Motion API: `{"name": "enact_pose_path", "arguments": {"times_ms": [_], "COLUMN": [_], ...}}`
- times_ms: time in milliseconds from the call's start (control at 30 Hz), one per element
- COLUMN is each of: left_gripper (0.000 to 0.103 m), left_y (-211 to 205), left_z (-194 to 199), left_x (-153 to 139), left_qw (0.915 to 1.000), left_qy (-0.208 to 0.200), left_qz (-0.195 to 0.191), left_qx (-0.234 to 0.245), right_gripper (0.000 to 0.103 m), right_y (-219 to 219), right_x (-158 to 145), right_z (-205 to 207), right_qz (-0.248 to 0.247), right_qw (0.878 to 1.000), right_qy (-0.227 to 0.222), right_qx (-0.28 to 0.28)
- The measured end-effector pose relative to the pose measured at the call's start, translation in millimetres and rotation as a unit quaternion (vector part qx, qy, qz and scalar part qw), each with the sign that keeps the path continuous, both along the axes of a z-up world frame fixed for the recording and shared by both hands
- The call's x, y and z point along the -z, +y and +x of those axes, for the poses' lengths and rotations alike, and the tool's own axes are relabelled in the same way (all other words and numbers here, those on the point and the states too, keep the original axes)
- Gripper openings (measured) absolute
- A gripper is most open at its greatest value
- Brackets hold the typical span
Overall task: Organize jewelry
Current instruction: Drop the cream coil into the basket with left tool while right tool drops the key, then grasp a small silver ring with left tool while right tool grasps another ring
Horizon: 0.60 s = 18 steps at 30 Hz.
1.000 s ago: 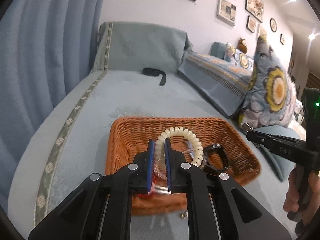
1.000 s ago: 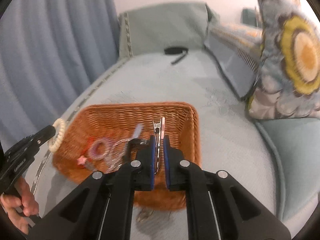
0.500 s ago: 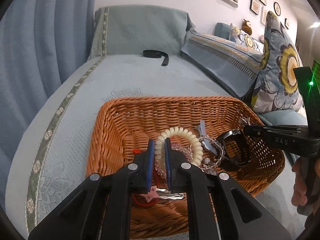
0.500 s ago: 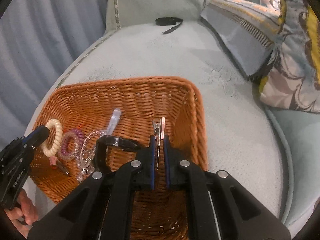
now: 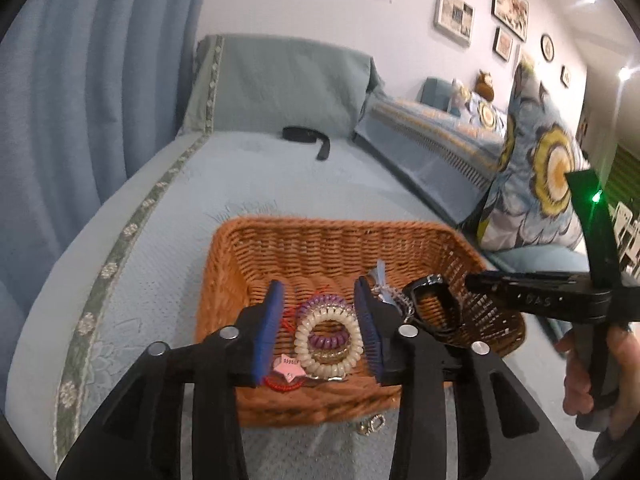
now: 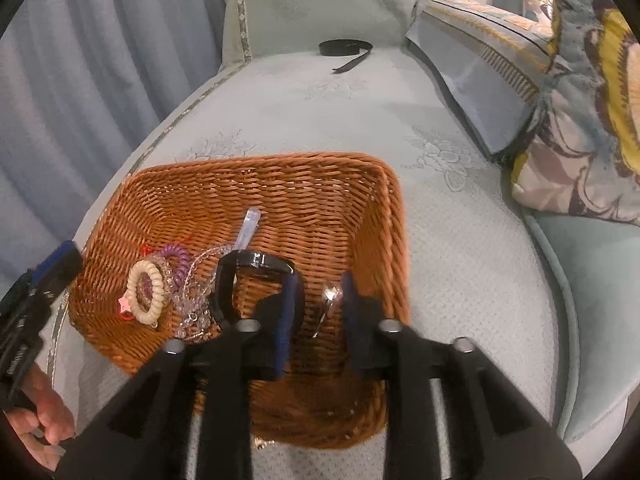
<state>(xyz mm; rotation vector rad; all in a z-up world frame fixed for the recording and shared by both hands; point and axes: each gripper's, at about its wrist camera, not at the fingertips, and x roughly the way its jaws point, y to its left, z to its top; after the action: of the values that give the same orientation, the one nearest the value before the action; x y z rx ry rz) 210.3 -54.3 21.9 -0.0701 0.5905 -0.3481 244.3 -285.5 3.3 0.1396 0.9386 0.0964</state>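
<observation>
An orange wicker basket sits on the pale blue bed. My left gripper is open above the cream coil hair tie, which lies in the basket on a purple coil tie and a pink star clip. My right gripper is open over the basket's right side; the silver hair clip is between its fingers, loose. A black watch and a clear bead bracelet lie in the middle.
A small gold piece lies on the bed just in front of the basket. A black strap lies far back near the headboard pillow. Flowered cushions line the right side. Blue curtains hang on the left.
Both grippers have opened. The cream coil tie has dropped from the left gripper into the basket, and the silver hair clip has come free of the right gripper.
</observation>
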Motion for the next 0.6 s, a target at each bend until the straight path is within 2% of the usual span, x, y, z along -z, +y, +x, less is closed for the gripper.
{"name": "enact_pose_path", "arguments": {"times_ms": [167, 300, 500, 600], "left_gripper": [0.037, 0.040, 0.040, 0.040], "left_y": [12, 22, 34, 37], "left_z": [-29, -61, -107, -121], "left_x": [-15, -22, -15, -5], "left_qw": [0.9998, 0.9994, 0.9980, 0.9980], "left_qy": [-0.014, -0.020, -0.006, 0.000], "left_qz": [-0.016, -0.027, -0.058, -0.060], "left_qx": [0.003, 0.006, 0.026, 0.023], "right_gripper": [0.029, 0.029, 0.029, 0.029], "right_y": [-2, 3, 15, 17], "right_x": [-14, -21, -14, -6], "right_z": [-28, -67, -120, -137], "right_qz": [0.022, 0.046, 0.059, 0.086], "right_qw": [1.000, 0.998, 0.996, 0.994], "right_qy": [-0.017, -0.038, -0.058, -0.054], "right_qx": [-0.005, -0.016, -0.028, -0.033]}}
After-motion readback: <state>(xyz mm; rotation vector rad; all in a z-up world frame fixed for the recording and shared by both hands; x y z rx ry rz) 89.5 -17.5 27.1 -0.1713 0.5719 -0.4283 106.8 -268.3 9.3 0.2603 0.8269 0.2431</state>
